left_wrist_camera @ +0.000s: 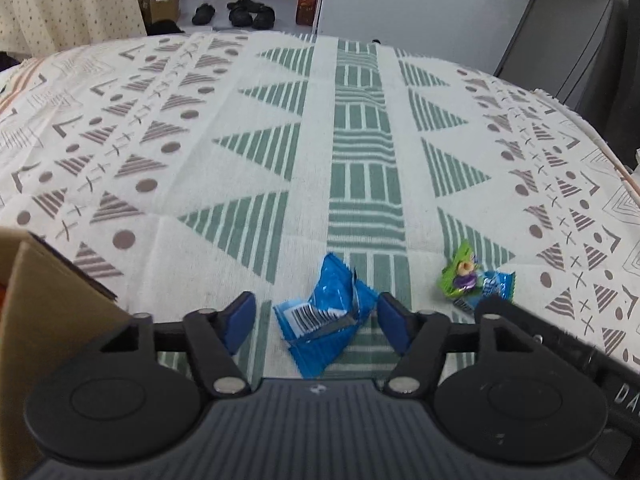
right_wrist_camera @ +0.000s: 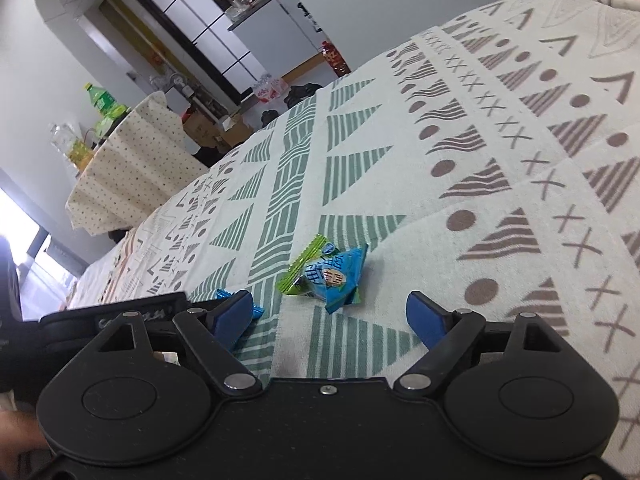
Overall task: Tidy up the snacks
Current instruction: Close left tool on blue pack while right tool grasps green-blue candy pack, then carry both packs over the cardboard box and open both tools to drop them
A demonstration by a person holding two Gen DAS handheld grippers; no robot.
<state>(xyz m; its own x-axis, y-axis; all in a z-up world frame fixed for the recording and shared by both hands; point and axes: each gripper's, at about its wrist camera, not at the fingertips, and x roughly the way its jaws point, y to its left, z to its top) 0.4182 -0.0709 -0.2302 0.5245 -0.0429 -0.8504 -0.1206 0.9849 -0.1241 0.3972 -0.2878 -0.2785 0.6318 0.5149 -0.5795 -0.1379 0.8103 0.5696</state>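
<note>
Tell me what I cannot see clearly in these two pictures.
- Cardboard box, left wrist view: contents hidden by its wall and the frame edge.
- Small blue packet, left wrist view: partly behind the right gripper.
- Blue wrappers between the left gripper fingers: print too blurred.

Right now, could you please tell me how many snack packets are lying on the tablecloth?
3: a blue packet between the open left gripper's fingers, and a green packet overlapped by a smaller blue packet ahead of the right gripper. Others may be hidden.

Black-armed tongs (left_wrist_camera: 316, 320), blue pads (right_wrist_camera: 426, 322), silver rivets.
</note>
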